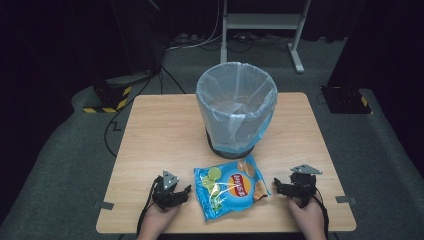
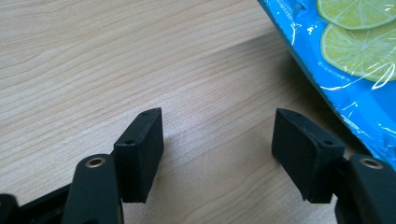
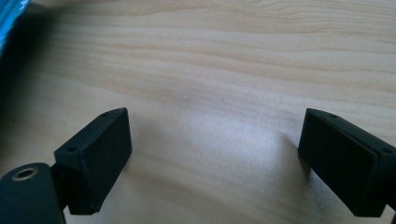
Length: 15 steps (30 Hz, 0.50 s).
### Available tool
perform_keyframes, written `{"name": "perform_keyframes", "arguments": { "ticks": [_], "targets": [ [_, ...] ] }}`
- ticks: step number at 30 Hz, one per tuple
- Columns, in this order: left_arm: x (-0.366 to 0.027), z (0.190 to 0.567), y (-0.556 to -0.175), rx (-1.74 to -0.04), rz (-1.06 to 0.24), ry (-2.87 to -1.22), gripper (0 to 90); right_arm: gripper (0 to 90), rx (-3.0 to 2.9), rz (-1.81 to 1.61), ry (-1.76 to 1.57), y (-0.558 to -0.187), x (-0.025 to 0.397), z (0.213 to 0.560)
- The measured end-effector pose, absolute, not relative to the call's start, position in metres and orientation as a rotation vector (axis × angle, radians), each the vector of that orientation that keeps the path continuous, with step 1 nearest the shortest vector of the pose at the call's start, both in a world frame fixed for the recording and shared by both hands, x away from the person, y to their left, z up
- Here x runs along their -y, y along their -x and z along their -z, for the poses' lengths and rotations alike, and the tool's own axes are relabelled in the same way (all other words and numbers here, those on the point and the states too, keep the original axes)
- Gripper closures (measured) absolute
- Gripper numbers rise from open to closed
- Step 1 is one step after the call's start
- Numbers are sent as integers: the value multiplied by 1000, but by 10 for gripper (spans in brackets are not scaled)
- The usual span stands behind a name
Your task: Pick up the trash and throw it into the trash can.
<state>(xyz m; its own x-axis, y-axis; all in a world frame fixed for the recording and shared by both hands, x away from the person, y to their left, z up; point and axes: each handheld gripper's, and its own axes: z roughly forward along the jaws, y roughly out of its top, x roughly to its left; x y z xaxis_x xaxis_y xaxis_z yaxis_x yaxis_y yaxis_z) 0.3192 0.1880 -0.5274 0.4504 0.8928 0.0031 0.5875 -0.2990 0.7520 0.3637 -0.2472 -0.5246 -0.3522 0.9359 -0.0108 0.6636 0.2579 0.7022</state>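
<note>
Bin lined, contents unclear; chip bag flat on surface between left tongs and right tongs, both released.

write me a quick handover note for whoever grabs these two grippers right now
Left gripper: open, holding nothing, low over the table just left of the chip bag.
Right gripper: open, holding nothing, just right of the bag.
Chip bag: blue, lying flat near the front edge between the two grippers, untouched.
Bin: lined with a clear bag, upright behind the chip bag at mid table.
Done: nothing yet.
Left: probably grasp the bag and drop it into the bin.
</note>
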Motion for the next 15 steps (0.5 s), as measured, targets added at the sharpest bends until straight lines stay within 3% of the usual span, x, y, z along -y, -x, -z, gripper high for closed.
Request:
{"name": "perform_keyframes", "arguments": {
  "ticks": [15],
  "targets": [
    [-188, 527, -319, -1238, -566, -2009, 341, 96, -2131, -869, -1436, -360, 249, 524]
  ]
}}
